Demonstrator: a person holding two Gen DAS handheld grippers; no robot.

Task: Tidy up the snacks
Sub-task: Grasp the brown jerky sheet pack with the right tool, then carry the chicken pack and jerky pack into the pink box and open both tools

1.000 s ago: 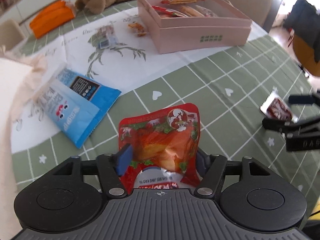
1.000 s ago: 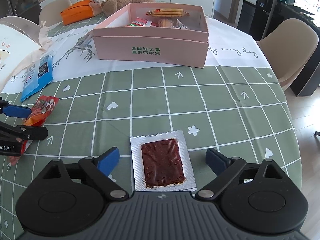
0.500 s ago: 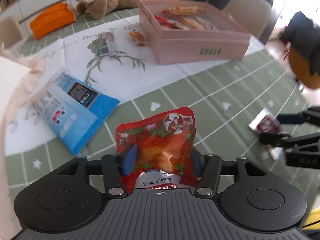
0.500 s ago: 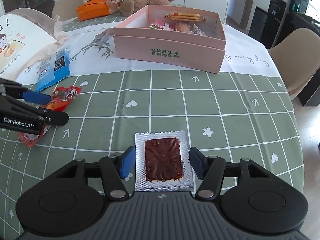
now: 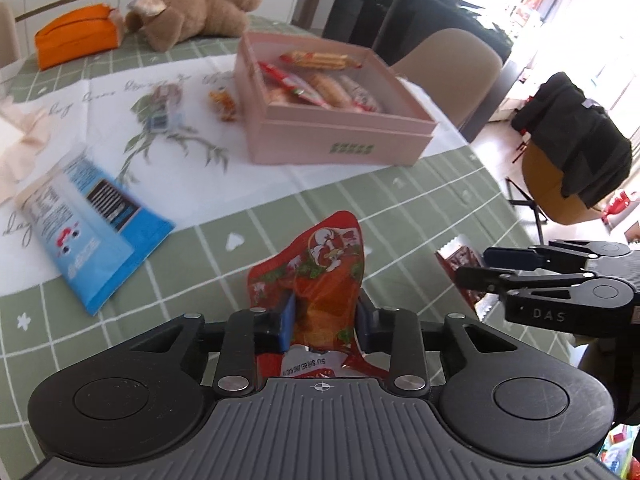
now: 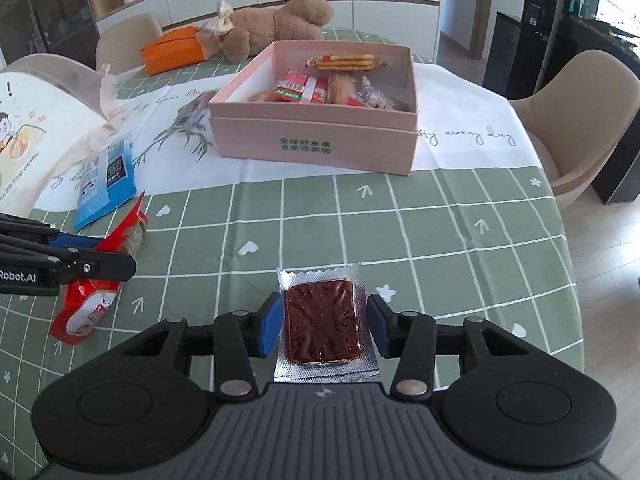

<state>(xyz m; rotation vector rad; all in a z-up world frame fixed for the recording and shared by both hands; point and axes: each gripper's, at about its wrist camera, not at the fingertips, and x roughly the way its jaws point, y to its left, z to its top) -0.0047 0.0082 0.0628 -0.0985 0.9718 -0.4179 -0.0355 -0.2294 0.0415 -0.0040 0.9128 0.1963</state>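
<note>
The table (image 6: 440,216), under a green checked cloth with a white panel across the middle, is carrying everything. A pink box (image 6: 316,148) is sitting open on the white panel toward the far edge, with wrapped snacks lying inside. Behind it, at the far edge, a plush bear (image 6: 276,20) is lying beside an orange pouch (image 6: 172,50). A blue packet (image 5: 90,232) is lying toward the left edge, half on the white panel.

The left hand-held gripper (image 5: 325,314) is closing, its blue pads pressing into a red snack bag (image 5: 320,280) that is crumpling between them; the right view shows this bag tilting up from the cloth near the left edge. The right hand-held gripper (image 6: 323,324) is closing too, its pads touching the sides of a foil packet (image 6: 322,320) with a dark brown filling near the near edge; the left view shows only a corner of it. Only the left view is showing two small snacks (image 5: 222,102) beside the box's left wall.
</note>
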